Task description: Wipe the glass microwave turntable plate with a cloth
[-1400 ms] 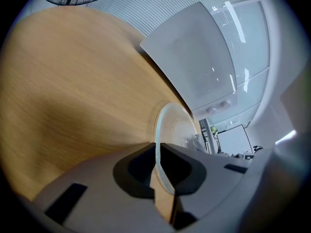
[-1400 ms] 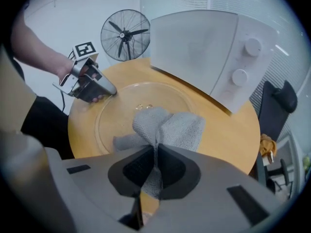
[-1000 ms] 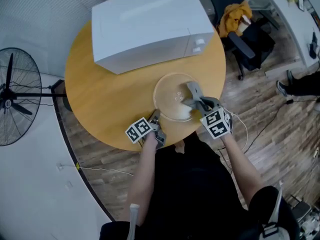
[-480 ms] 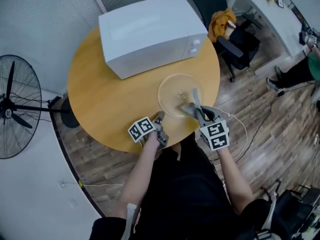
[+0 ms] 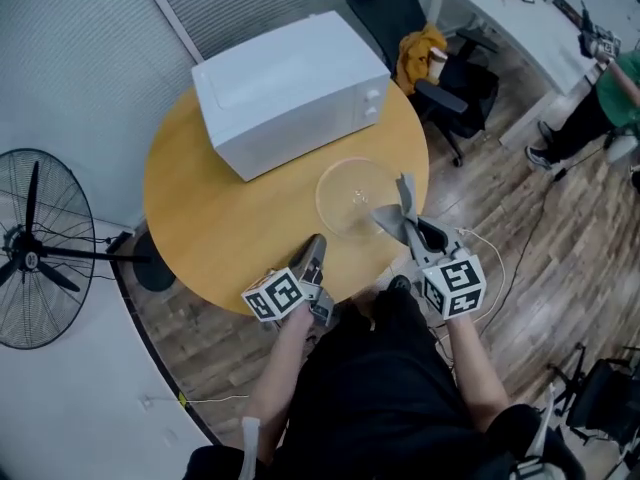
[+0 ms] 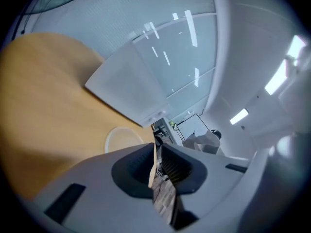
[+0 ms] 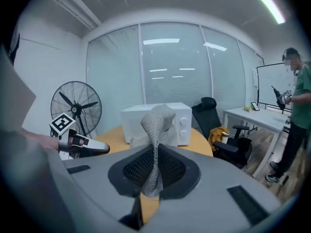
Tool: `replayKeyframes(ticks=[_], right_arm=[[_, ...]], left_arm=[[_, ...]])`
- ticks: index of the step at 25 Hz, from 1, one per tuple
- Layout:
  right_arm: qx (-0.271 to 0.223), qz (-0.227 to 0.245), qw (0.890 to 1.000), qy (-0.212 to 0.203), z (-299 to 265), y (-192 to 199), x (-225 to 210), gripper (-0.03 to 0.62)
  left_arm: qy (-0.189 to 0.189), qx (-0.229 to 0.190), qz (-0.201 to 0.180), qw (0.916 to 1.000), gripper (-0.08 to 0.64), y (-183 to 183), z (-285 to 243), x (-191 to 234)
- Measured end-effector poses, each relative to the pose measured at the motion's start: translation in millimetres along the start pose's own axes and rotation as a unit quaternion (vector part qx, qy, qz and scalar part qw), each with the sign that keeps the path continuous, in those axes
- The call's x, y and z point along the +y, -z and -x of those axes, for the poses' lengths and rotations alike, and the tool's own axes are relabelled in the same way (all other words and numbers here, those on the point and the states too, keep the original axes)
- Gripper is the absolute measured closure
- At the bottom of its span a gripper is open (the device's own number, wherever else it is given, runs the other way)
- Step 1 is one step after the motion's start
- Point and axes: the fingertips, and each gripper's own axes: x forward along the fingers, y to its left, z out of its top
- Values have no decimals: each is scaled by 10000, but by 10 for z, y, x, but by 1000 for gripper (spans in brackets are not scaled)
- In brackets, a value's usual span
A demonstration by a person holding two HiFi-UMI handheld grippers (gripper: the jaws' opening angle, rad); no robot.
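The clear glass turntable plate (image 5: 352, 194) lies flat on the round wooden table (image 5: 220, 218), in front of the white microwave (image 5: 285, 88). My right gripper (image 5: 405, 206) is shut on a grey cloth (image 5: 386, 218) by the plate's near right rim. In the right gripper view the cloth (image 7: 156, 125) stands up out of the right gripper (image 7: 154, 171), held level above the table. My left gripper (image 5: 316, 244) is shut at the table's near edge, apart from the plate. The left gripper (image 6: 156, 160) holds nothing, and the plate (image 6: 120, 139) shows beyond it.
A standing fan (image 5: 35, 253) is left of the table. An office chair (image 5: 440, 78) with a yellow garment and a white desk (image 5: 520, 18) stand at the back right. A person (image 5: 600, 98) stands far right. A thin cable (image 5: 495, 258) trails over the wood floor.
The right gripper has drawn the cloth back from the plate's middle to its near right rim. The left gripper has pulled away from the plate's rim toward the table's near edge.
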Motion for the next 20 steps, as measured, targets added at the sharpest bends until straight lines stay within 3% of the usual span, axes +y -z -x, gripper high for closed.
replayKeyframes(ticks=[5,12,20], right_arm=[[-717,54,9974,-35,259,-521,-27,563],[-1221,184,9921,-215,581,-867,16,569],[-1284,134,9913,-264,732,-768,7,569]], left_arm=[[372,-447,-1228,9907,538,-470,118,-696],[335,-827,-2646,9602,561,-751,331,-1285],[456,-815,-3096,9463,561,-669,406,-1472]])
